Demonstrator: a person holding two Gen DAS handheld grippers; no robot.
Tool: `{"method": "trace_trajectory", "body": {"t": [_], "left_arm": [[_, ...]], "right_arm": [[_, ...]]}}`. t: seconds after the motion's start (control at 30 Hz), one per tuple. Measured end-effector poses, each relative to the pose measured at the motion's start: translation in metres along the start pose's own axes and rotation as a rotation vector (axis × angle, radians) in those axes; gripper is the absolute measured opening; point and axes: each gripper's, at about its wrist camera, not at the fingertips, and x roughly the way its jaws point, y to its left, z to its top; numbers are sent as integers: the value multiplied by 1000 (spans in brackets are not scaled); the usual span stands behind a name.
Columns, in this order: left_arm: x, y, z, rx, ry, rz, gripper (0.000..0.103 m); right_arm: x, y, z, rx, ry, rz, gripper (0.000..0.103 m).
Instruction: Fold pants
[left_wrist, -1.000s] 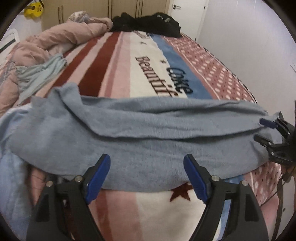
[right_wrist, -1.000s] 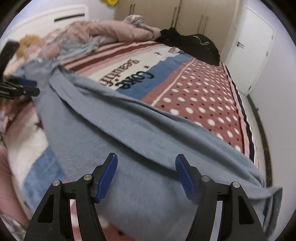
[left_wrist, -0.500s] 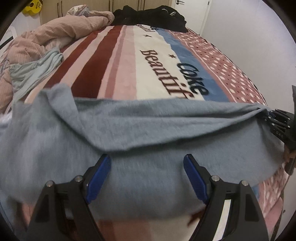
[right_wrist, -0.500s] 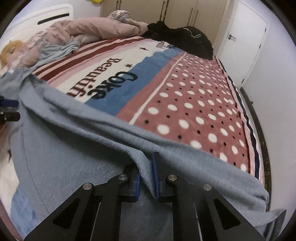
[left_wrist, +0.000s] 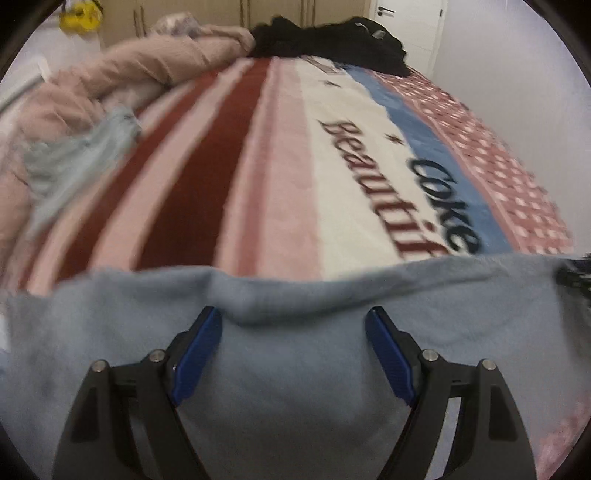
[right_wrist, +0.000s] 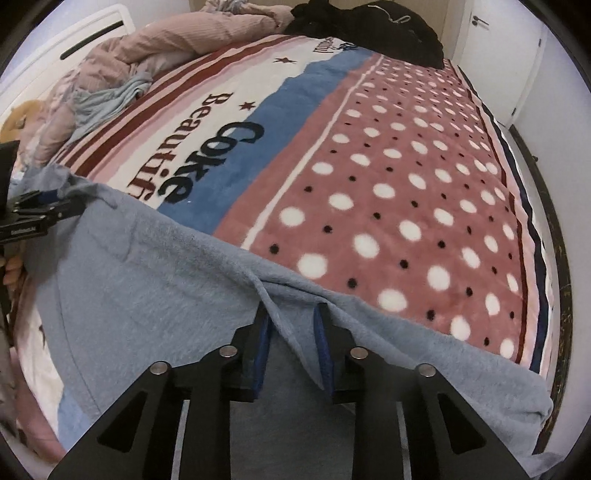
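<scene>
The blue-grey pants (left_wrist: 295, 369) lie across the near part of the bed, also in the right wrist view (right_wrist: 147, 280). My left gripper (left_wrist: 293, 350) has its jaws wide apart with the cloth's upper edge bunched between them, not pinched. Its side shows at the left of the right wrist view (right_wrist: 48, 206), at the pants' edge. My right gripper (right_wrist: 291, 343) has its jaws close together, pinching a raised ridge of the pants. It shows as a dark blur at the right edge of the left wrist view (left_wrist: 576, 277).
The bed carries a striped and dotted blanket (right_wrist: 388, 166) with lettering. A pink duvet (left_wrist: 122, 77) and a light blue garment (left_wrist: 74, 162) lie at the far left. Black clothes (right_wrist: 369, 26) lie at the far end. A white door (right_wrist: 495, 48) and wall stand on the right.
The right gripper shut on a ridge of the pants. Both grippers moved forward over the bed, and the pants' upper edge now sits lower in the left wrist view.
</scene>
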Motion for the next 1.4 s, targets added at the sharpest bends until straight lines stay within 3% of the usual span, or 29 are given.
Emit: {"method": "trace_trajectory", "body": {"t": [0.03, 0.1, 0.2, 0.3, 0.37, 0.47, 0.57, 0.67, 0.9, 0.93, 0.97, 1.03, 1.07, 1.17, 1.3, 1.37, 1.4], "left_arm": [[-2, 2, 4, 15, -19, 64, 78], [-4, 12, 11, 8, -35, 105, 78], [-13, 28, 17, -75, -25, 52, 78], [-38, 23, 11, -75, -73, 2, 78], [-55, 13, 6, -59, -89, -45, 78], [-79, -5, -2, -36, -117, -105, 78], [-94, -25, -8, -13, -138, -148, 78], [-99, -45, -13, 19, -147, -140, 78], [-90, -70, -22, 2, -105, -150, 78], [-89, -73, -23, 3, -102, -148, 78], [-88, -77, -23, 7, -98, -143, 78], [-87, -81, -23, 11, -93, -137, 78], [-86, -83, -23, 11, -90, -135, 78], [-81, -86, -21, 7, -83, -126, 78], [-72, -82, -19, 0, -75, -104, 78], [-67, -79, -18, -5, -68, -99, 78], [-64, -76, -18, -9, -64, -98, 78]], "right_arm": [[-4, -2, 0, -3, -10, -28, 26], [-18, -9, -2, -6, -64, -134, 39], [-36, -23, -8, 15, -85, -156, 43], [-59, -38, -22, 27, -96, -170, 44], [-76, -49, -35, 33, -109, -195, 56], [-100, -74, -62, 79, -127, -254, 68], [-121, -106, -101, 155, -127, -323, 70], [-131, -137, -142, 234, -110, -341, 77], [-125, -188, -207, 381, -98, -399, 74], [-126, -195, -211, 404, -120, -392, 61], [-127, -200, -214, 420, -136, -363, 37], [-129, -209, -211, 451, -171, -275, 15], [-130, -211, -207, 453, -183, -252, 11], [-131, -225, -188, 441, -189, -204, 11], [-110, -255, -166, 488, -75, -135, 17], [-92, -268, -162, 508, -18, -152, 47], [-83, -275, -161, 521, 7, -162, 54]]}}
